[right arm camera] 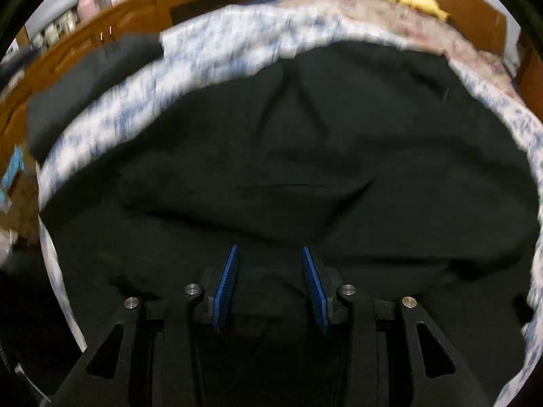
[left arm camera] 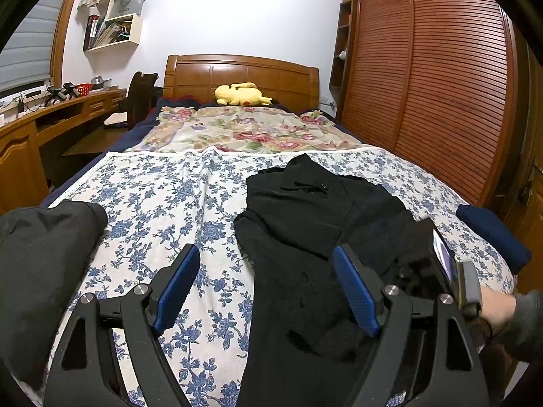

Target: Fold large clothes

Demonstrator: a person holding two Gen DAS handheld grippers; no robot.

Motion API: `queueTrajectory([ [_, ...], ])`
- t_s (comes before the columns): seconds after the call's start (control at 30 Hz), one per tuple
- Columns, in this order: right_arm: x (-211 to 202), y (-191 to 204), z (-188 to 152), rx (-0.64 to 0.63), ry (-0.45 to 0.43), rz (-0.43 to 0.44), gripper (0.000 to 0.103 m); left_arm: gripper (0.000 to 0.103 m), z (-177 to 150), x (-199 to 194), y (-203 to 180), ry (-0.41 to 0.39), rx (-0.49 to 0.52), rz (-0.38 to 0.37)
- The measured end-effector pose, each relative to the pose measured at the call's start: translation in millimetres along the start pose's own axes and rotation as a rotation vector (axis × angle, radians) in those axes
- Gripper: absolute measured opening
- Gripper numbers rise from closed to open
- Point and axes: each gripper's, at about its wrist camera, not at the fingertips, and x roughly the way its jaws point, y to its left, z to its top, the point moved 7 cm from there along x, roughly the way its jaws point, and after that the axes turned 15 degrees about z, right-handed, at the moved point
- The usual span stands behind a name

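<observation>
Centrally, the black garment (left arm camera: 315, 224) lies crumpled on the blue-flowered sheet (left arm camera: 163, 196), at 3 o'clock of the bed's midline. Right gripper (right arm camera: 269, 288) hovers above it, jaws partly apart, gripping nothing. Left gripper (left arm camera: 268, 285) stands wide, empty. Yellow plush toy (left arm camera: 241, 95) at 12 o'clock.

left claw (left arm camera: 264, 271): black two-finger frame with blue ribbed pads (left arm camera: 178, 285), jaws spread wide, nothing between them, tilted gently downward.
right claw (right arm camera: 268, 288): same black frame and blue pads (right arm camera: 226, 288), jaws partly apart with no pad pressing on anything, pointing steeply down.
right hand (left arm camera: 497, 308): bare, wrapped round its grey handle, dark grey sleeve (left arm camera: 526, 325) at the wrist.
</observation>
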Motion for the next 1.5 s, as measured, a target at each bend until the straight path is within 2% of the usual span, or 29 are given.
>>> queueTrajectory([
  [0.07,-2.4,7.8,-5.9,-0.013,-0.037,-0.012,0.041,0.082,-0.7,0.3,-0.8,0.004,-0.001,-0.001],
  [0.2,-2.1,16.1,-14.5,-0.005,-0.044,0.005,0.041,0.082,-1.1,0.5,-1.3,0.005,-0.001,-0.003],
  [0.33,-4.3,15.5,-8.4,-0.009,-0.055,0.003,0.041,0.082,-2.3,1.1,-2.0,0.008,-0.001,-0.005],
  [0.57,-22.9,21.8,-0.6,-0.023,-0.164,0.012,0.041,0.082,-2.8,2.6,-4.6,0.011,0.009,-0.005],
  [0.8,14.9,23.7,-12.5,-0.042,-0.096,0.016,0.041,0.082,-5.2,5.6,-2.6,0.021,0.016,0.001],
  [0.93,25.6,21.6,-14.9,-0.061,-0.132,0.016,0.042,0.082,-8.7,7.5,-2.5,0.031,0.028,0.004],
  [1.07,25.9,20.8,-17.4,-0.07,-0.131,0.007,0.043,0.082,-14.4,12.7,-5.9,0.052,0.042,0.008],
  [1.2,12.9,19.6,-21.4,-0.058,-0.136,-0.016,0.044,0.082,-21.7,14.9,-14.8,0.065,0.078,0.013],
  [1.33,-17.4,22.6,-28.0,-0.029,-0.175,-0.019,0.044,0.082,-27.7,13.3,-22.8,0.074,0.103,0.007],
  [1.5,-56.0,5.7,-56.1,0.009,-0.222,-0.134,0.044,0.082,-35.9,12.3,-36.9,0.087,0.139,-0.013],
])
